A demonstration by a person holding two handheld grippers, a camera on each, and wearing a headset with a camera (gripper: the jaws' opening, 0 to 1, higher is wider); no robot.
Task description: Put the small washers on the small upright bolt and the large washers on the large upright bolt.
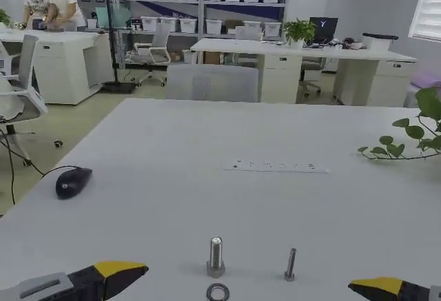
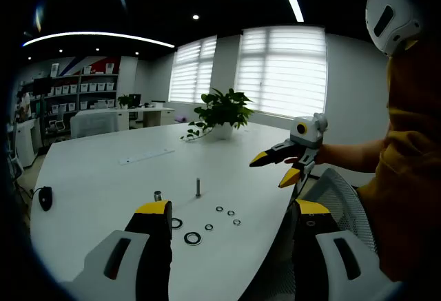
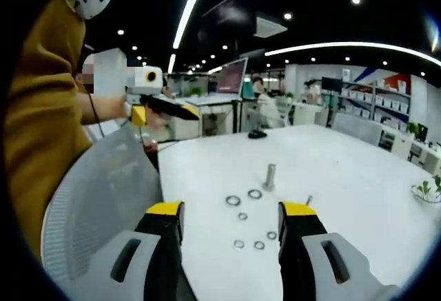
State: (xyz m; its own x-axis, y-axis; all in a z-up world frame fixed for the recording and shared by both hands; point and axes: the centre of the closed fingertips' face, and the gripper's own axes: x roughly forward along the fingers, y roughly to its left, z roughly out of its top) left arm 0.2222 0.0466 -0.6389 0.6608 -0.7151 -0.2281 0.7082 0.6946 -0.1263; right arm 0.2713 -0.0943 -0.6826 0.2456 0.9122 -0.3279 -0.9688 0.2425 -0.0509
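Observation:
The large upright bolt (image 1: 216, 256) and the thin small bolt (image 1: 290, 264) stand near the white table's front edge, with one large washer (image 1: 218, 291) lying just before the large bolt. In the left gripper view, two large washers (image 2: 184, 231) and several small washers (image 2: 227, 217) lie beside the bolts (image 2: 158, 195). My left gripper (image 2: 233, 211) is open and empty, off the table edge. My right gripper (image 3: 231, 211) is open too, with the washers (image 3: 242, 208) ahead of it. Both yellow tips, left (image 1: 118, 271) and right (image 1: 375, 287), hover at the front edge.
A black mouse (image 1: 72, 181) with its cable lies at the left. A flush power strip (image 1: 275, 167) sits mid-table, and a trailing plant (image 1: 413, 136) reaches in from the right. A grey chair (image 1: 212, 82) stands behind the table; desks and shelves lie beyond.

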